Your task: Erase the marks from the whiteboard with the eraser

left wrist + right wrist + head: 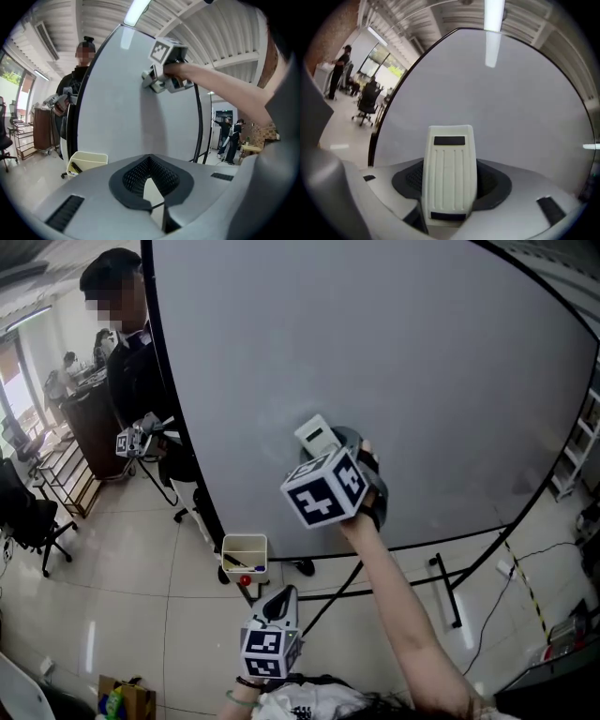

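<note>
The whiteboard [375, 352] is cut off by the top edge in the head view. The lower end of the eraser [449, 159] is hidden in the right tool [450, 194].

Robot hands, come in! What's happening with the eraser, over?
Right gripper shut on eraser, up at the whiteboard. Left gripper shut, empty, hanging low. No marks visible on the whiteboard. Nothing in the way, over.

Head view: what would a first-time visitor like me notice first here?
The big whiteboard fills the view. The right tool holds a cream eraser up to its middle, behind a black-and-white marker cube. The left tool hangs shut and empty below, near a pale yellow bin at the board's lower edge.
</note>
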A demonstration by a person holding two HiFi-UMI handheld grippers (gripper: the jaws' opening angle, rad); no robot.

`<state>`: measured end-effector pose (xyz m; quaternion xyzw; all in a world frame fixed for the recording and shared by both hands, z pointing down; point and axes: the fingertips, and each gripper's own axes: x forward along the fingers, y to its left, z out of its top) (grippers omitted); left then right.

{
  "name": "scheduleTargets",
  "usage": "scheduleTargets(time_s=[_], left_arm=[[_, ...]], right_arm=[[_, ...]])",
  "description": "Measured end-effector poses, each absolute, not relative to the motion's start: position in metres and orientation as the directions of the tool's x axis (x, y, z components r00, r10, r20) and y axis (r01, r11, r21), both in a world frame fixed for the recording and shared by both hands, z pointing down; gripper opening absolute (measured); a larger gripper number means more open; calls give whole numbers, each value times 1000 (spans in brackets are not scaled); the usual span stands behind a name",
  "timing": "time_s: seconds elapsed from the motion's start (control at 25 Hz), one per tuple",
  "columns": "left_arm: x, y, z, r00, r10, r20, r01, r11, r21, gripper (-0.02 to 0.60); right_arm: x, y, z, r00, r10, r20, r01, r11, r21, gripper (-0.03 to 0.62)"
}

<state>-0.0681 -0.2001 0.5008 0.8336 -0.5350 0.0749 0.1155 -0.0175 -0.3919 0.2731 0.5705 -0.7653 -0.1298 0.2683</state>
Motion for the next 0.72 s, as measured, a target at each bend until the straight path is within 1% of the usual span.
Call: scheduleTargets(time_s=[0.08, 0.16, 0.2, 0.28, 0.32, 0.36, 0.44, 0.48, 0.52, 0.6, 0.72], left_arm=[[-68, -200, 505, 422, -869, 258, -907, -400, 134, -3], [-75, -203, 507, 415, -872, 260, -909, -389, 149, -3], [-78, -204, 507, 413, -873, 261, -910, -386, 151, -3], [-83, -204, 507, 404, -876, 261, -914, -378, 145, -3], [-85, -203, 507, 402, -878, 261, -915, -376, 143, -3], [-87, -202, 506, 402, -878, 260, -915, -377, 142, -3], [-88, -200, 504, 412, -874, 257, -911, -388, 141, -3], [-88, -198, 503, 413, -874, 257, -911, -389, 139, -3], [-90, -195, 504, 407, -876, 259, -913, -384, 136, -3], [-97, -184, 509, 377, -885, 272, -926, -356, 126, -3], [-108, -171, 518, 345, -892, 292, -938, -317, 139, -3]], right_arm=[[-4, -390, 227, -241, -953, 181, -865, 296, 404, 275], [-7, -394, 214, -256, -954, 157, -884, 296, 361, 275], [-12, -397, 222, -241, -958, 157, -881, 284, 378, 275], [-18, -399, 262, -175, -968, 180, -847, 241, 474, 275], [-21, -400, 290, -143, -967, 213, -821, 236, 520, 275], [-24, -400, 324, -127, -952, 279, -801, 264, 538, 275], [-33, -400, 403, -153, -871, 467, -796, 388, 465, 275], [-34, -398, 441, -174, -822, 542, -802, 438, 407, 275], [-31, -391, 473, -190, -784, 592, -809, 466, 358, 275], [-24, -366, 514, -234, -745, 625, -831, 487, 269, 275], [-24, -329, 523, -346, -727, 593, -863, 495, 104, 275]])
